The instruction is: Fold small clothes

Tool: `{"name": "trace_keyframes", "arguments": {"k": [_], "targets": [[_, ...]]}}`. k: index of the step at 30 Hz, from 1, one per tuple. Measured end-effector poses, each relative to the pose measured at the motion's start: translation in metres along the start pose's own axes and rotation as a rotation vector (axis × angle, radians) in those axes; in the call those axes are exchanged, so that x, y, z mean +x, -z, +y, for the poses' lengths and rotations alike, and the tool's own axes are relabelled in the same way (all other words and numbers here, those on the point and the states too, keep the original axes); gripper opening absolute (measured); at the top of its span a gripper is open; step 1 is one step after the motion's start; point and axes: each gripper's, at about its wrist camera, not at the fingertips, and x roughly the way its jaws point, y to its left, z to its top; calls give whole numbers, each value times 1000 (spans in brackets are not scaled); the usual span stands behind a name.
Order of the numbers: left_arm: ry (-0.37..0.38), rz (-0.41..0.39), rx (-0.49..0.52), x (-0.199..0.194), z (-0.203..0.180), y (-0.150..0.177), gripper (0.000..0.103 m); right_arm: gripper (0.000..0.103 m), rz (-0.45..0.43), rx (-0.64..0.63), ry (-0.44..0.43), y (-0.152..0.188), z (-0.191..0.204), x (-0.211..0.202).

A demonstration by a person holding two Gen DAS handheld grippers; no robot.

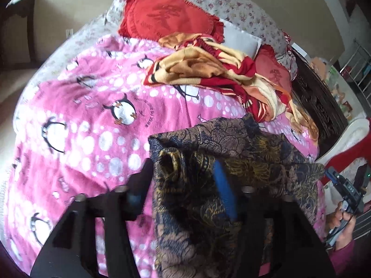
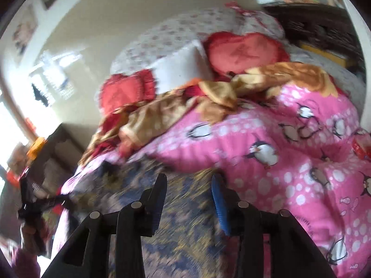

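A dark patterned garment (image 1: 231, 153) is held up over the bed by the left tool.

The left tool (image 1: 183, 185) is seen part-closed with a bunched fold of the garment between its jaws; the rest is draped over the pink penguin blanket (image 1: 81, 120) on the bed. The right tool (image 2: 189, 185) is held apart, nothing between its jaws, just above the same cloth, which is blurred in that view. The garment is judged light, soft and limp, with a slightly slick woven surface, so it is likely to sag and slip; it is best taken at a hem or corner, with a deep pinch. Small curved print is seen on the blanket beside a penguin but cannot be read. A woven character on the red cushion (image 1: 167, 16) is not legible.
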Motion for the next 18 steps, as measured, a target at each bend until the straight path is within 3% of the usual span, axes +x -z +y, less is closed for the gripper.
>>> {"name": "trace_keyframes", "arguments": {"k": [4, 8, 12, 15, 18], "targets": [[2, -39, 103, -23, -19, 19, 59, 35, 139, -186, -30, 35, 34, 22], [-15, 56, 209, -2, -46, 47, 59, 34, 220, -330, 23, 62, 59, 61], [-77, 168, 270, 45, -61, 62, 59, 34, 161, -346, 55, 51, 70, 87], [-89, 145, 254, 59, -64, 49, 59, 34, 111, -320, 42, 35, 75, 95], [-51, 90, 166, 59, -59, 20, 58, 34, 54, -306, 44, 18, 80, 99]]}}
